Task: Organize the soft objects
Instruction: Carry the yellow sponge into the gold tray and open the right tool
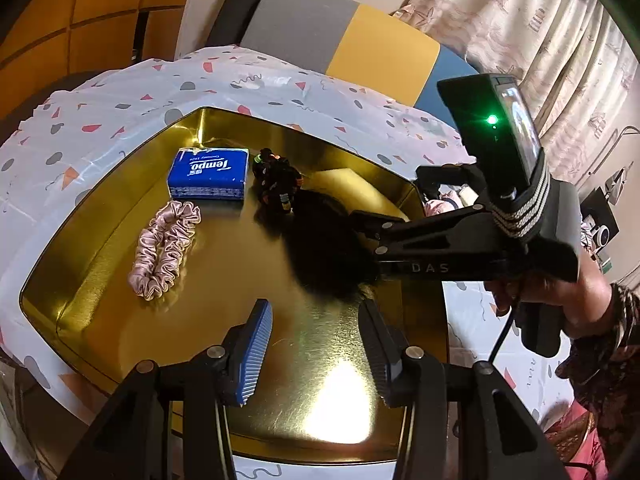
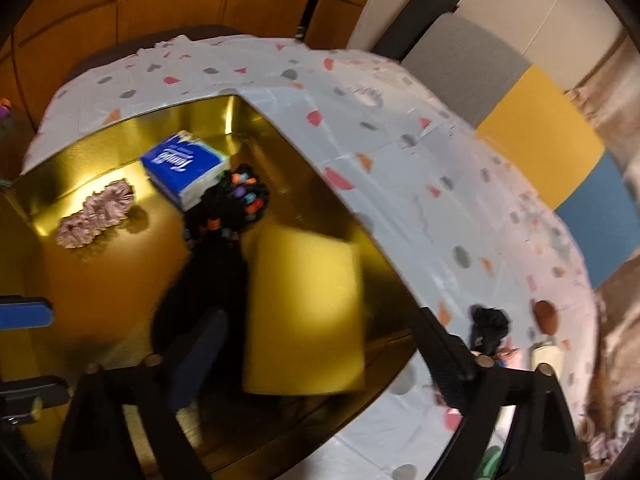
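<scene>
A gold tray (image 1: 120,200) (image 2: 100,136) holds a blue Tempo tissue pack (image 1: 208,176) (image 2: 186,164), a pink scrunchie (image 1: 164,250) (image 2: 94,214), a bundle of black hair ties with coloured beads (image 1: 278,182) (image 2: 240,196), a black fluffy item (image 1: 324,248) (image 2: 200,280) and a yellow sponge (image 2: 304,316) (image 1: 348,188). My left gripper (image 1: 316,356) is open and empty above the tray's near part. My right gripper (image 2: 320,352) (image 1: 360,224) is open over the sponge, beside the fluffy item. A black scrunchie (image 2: 490,326) lies on the tablecloth outside the tray.
The tray rests on a white tablecloth with coloured shapes (image 1: 100,104) (image 2: 400,152). A grey, yellow and blue cushion (image 1: 360,44) (image 2: 540,136) lies behind. Small items (image 2: 546,354) sit at the table's right edge. A patterned curtain (image 1: 540,20) hangs at right.
</scene>
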`<state>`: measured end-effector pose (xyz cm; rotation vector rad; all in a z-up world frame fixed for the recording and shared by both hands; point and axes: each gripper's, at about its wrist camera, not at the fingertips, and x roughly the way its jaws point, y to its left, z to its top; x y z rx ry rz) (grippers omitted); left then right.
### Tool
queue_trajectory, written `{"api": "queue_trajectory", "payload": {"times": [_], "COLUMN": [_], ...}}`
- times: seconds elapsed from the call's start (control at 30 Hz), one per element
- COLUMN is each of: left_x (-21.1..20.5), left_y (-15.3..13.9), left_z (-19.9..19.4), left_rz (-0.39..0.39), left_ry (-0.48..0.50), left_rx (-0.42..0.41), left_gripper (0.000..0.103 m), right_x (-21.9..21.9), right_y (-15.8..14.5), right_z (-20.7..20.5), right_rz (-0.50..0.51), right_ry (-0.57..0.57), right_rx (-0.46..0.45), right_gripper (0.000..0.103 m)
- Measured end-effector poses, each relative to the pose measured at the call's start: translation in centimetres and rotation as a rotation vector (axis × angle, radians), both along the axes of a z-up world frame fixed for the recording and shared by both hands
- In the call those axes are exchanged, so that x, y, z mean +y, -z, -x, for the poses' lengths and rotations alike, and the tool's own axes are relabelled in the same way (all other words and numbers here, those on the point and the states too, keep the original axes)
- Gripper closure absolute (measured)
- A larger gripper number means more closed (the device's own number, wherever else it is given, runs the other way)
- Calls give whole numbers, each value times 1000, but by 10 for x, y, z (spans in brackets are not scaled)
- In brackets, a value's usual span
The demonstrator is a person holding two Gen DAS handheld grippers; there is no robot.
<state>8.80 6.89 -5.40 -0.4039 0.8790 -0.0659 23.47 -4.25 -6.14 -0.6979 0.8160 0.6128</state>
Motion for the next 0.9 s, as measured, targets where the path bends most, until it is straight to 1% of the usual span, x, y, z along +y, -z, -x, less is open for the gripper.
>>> {"api": "queue_trajectory", "payload": {"times": [0.1, 0.17, 0.2, 0.27, 0.37, 0.5, 0.67, 0.8, 0.9], "left_x": [4, 5, 5, 4, -2, -14, -30, -45, -60], "left_y": [-1, -1, -1, -1, -1, -2, -4, -4, -7], "left_z": [0, 0, 1, 1, 2, 5, 9, 14, 21], "left_rz": [5, 14, 19, 29, 42, 33, 30, 37, 17], "left_ry": [-14, -17, -15, -4, 24, 68, 134, 207, 268], "left_rx": [-8, -10, -11, -10, -13, -26, -46, -60, -85], "left_gripper": [58, 58, 58, 58, 58, 58, 58, 58, 58], "right_x": [-10, -20, -25, -38, -61, -85, -113, -148, -180], "right_y": [-12, -23, -27, -35, -40, -33, -17, 4, 20], "right_z": [1, 1, 0, -1, -3, 2, 18, 28, 37], "right_rz": [-66, -129, -155, -212, -263, -321, -307, -312, -300], "right_ry": [41, 91, 114, 172, 284, 367, 460, 550, 617], "right_rx": [-23, -28, -32, -36, -20, 53, 84, 160, 199], "right_gripper": [7, 3, 2, 2, 2, 2, 2, 2, 2]}}
